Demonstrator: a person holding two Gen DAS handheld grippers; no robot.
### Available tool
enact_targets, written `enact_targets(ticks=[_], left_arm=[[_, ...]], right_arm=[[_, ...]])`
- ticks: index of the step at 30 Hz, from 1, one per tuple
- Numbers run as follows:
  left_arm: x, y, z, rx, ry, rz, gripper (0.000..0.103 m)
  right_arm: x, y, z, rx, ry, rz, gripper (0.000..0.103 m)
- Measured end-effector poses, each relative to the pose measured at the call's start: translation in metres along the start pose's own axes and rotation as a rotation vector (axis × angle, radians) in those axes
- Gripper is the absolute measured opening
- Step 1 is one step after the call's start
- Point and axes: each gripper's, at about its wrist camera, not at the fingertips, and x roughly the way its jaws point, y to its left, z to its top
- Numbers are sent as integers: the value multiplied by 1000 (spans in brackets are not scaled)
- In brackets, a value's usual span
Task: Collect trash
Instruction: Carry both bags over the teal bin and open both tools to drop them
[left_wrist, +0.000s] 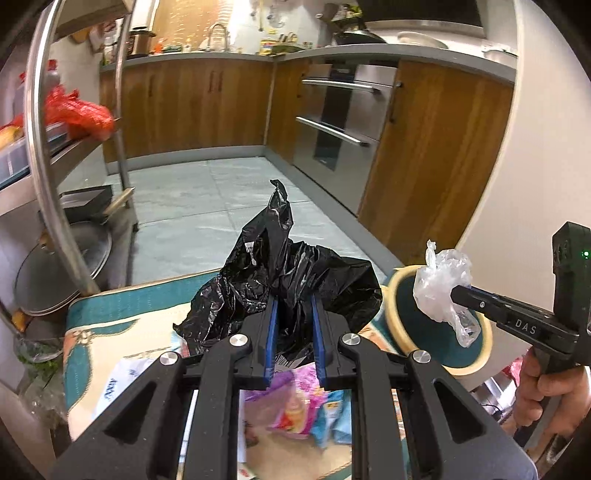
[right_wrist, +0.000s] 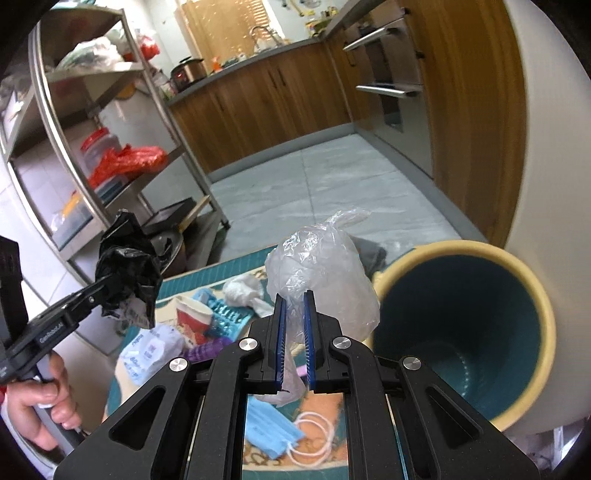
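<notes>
Black bag (left_wrist: 284, 284) in left gripper (left_wrist: 293, 336)

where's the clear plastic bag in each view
Left wrist: clear plastic bag at right, clamped in the right gripper, in front of the bin.
Right wrist: bag at centre, between that gripper's fingers.
Shared landmark: the teal bin with a cream rim.

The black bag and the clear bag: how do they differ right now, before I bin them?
The black bag is opaque and glossy; the clear bag is see-through and whitish. The black bag is pinched in the left gripper, the clear bag in the right gripper. The clear bag hangs close beside the bin; the black bag is further from it. Both are crumpled thin plastic, lifted off the table.
</notes>
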Motion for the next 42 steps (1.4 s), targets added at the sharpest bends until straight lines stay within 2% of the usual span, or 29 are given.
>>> enact_targets(ticks=[17, 24, 31, 42], left_arm=[[40, -110, 0, 153, 59, -138, 16], [71, -152, -5, 218, 123, -198, 16], [107, -196, -9, 280, 170, -256, 16], [149, -219, -27, 288, 247, -277, 17]], right_arm=[[-30, -71, -19, 75, -12, -81, 10], [-29, -99, -32, 92, 37, -114, 10], [-24, -109, -35, 123, 68, -133, 10], [-5, -140, -47, 205, 155, -161, 10]])
